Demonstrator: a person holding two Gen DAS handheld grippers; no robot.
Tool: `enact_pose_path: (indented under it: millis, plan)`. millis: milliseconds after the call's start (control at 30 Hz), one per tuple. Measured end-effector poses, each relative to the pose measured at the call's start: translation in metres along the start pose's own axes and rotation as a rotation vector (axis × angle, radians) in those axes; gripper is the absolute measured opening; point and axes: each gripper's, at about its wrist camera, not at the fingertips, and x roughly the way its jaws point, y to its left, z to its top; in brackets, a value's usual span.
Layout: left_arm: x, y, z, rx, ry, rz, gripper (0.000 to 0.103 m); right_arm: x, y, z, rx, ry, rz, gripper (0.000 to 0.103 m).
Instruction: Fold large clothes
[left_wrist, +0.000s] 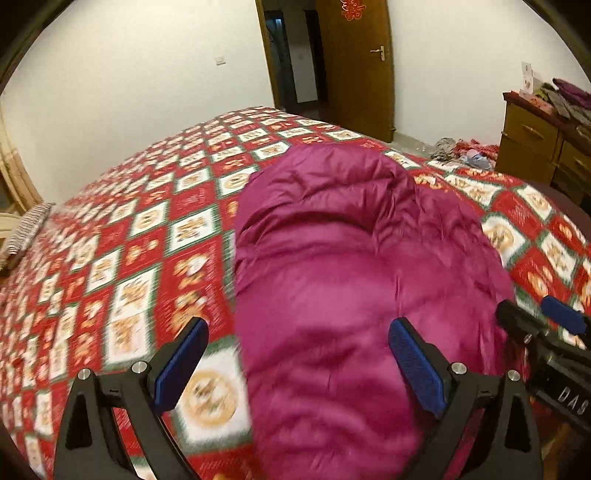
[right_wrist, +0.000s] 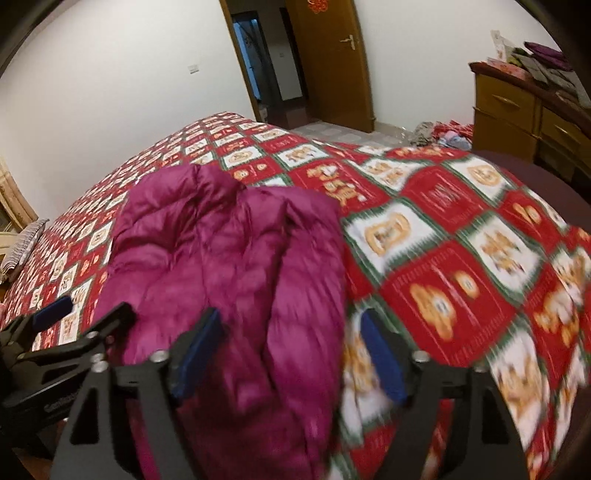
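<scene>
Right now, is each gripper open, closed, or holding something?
Left gripper: open, holding nothing, over the puffy magenta down jacket.
Right gripper: open, holding nothing.

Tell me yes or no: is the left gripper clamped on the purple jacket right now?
No: in the left wrist view the left gripper has its jaws spread wide, with the purple jacket lying free on the bedspread between them.
</scene>
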Motion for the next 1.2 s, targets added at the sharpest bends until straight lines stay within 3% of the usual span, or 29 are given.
enact_pose_path:
  millis: [233, 333, 500, 833, 1200]
  plan:
    - [-0.027, 0.001, -0.041, 0.033, 0.047, 0.117, 0.099, -0.022, 0.002, -0.030, 0.006, 0.029, 0.001, 0.084]
    - [-0.046, -0.001, -0.053, 0.040, 0.016, 0.151, 0.099, -0.035, 0.006, -0.039, -0.007, 0.031, 0.004, 0.084]
    - [-0.075, 0.007, -0.064, -0.016, -0.006, 0.040, 0.099, -0.065, 0.006, -0.053, -0.024, -0.003, -0.027, 0.087]
    - [-0.116, 0.010, -0.076, -0.054, -0.028, -0.042, 0.099, -0.118, -0.004, -0.063, -0.012, -0.067, -0.061, 0.087]
    - [-0.190, 0.030, -0.062, -0.079, -0.268, 0.034, 0.099, -0.188, 0.031, -0.050, -0.108, -0.323, -0.068, 0.098]
